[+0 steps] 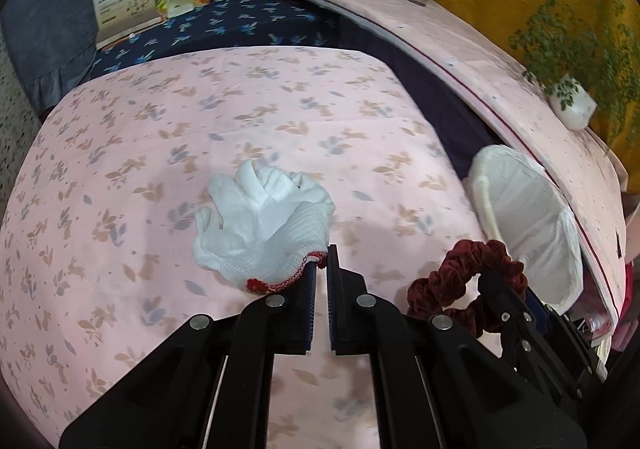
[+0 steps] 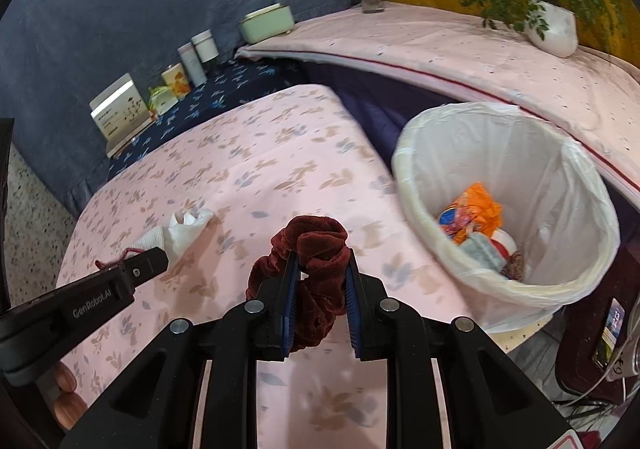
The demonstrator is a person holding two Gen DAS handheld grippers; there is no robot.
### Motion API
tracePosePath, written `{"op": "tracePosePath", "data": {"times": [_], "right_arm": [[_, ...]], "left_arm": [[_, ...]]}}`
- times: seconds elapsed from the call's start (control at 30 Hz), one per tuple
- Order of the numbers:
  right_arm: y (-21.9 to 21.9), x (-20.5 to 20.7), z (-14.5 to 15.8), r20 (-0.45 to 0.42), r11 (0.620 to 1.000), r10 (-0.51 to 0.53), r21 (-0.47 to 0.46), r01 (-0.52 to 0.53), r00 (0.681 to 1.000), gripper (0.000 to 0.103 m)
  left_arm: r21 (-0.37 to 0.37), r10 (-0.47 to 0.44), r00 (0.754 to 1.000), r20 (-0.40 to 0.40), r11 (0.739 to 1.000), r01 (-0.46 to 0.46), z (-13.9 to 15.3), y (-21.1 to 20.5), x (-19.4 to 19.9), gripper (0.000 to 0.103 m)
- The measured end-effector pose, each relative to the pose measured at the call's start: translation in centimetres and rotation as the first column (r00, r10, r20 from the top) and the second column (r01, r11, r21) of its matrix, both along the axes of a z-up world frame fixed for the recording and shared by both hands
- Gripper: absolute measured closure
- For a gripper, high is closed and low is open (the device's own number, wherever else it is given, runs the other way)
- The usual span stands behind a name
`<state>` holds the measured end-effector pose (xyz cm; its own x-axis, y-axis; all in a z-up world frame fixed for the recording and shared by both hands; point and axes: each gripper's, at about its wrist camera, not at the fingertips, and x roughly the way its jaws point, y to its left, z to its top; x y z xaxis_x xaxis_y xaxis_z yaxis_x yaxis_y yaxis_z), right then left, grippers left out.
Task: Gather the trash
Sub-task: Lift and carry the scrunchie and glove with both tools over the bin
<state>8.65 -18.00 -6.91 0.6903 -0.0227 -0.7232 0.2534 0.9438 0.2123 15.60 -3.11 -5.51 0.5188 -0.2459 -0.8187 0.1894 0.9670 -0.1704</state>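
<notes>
Pink floral tablecloth [image 2: 248, 177] beside white-lined bin [image 2: 576, 289], blue backdrop [image 2: 120, 9].

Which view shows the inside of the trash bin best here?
The right wrist view. It looks down into the lined trash bin, so the orange wrapper and other scraps at the bottom show. The left wrist view catches only part of its rim and liner, partly behind the scrunchie, contents unseen.
</notes>
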Motion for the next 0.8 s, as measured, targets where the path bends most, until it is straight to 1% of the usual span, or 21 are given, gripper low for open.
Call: {"op": "tracePosePath", "data": {"times": [0.37, 0.6, 0.8], "right_arm": [[-7.3, -2.4, 1.4, 0.045, 0.992, -0.127, 0.011, 0.127, 0.991, 0.083], [-11.6, -3.7, 1.8, 0.064, 0.979, -0.202, 0.025, 0.2, 0.977, 0.083], [-14.9, -4.7, 2.0, 0.073, 0.966, -0.259, 0.034, 0.257, 0.963, 0.083]], "left_arm": [[0.015, -0.124, 0.992, 0.036, 0.992, 0.124, 1.6, -7.2, -1.8, 0.098], [0.02, -0.197, 0.978, 0.063, 0.98, 0.196, 2.8, -11.6, -2.4, 0.098], [-0.008, -0.266, 0.961, 0.078, 0.964, 0.267, 4.1, -15.3, -2.8, 0.098]]}}
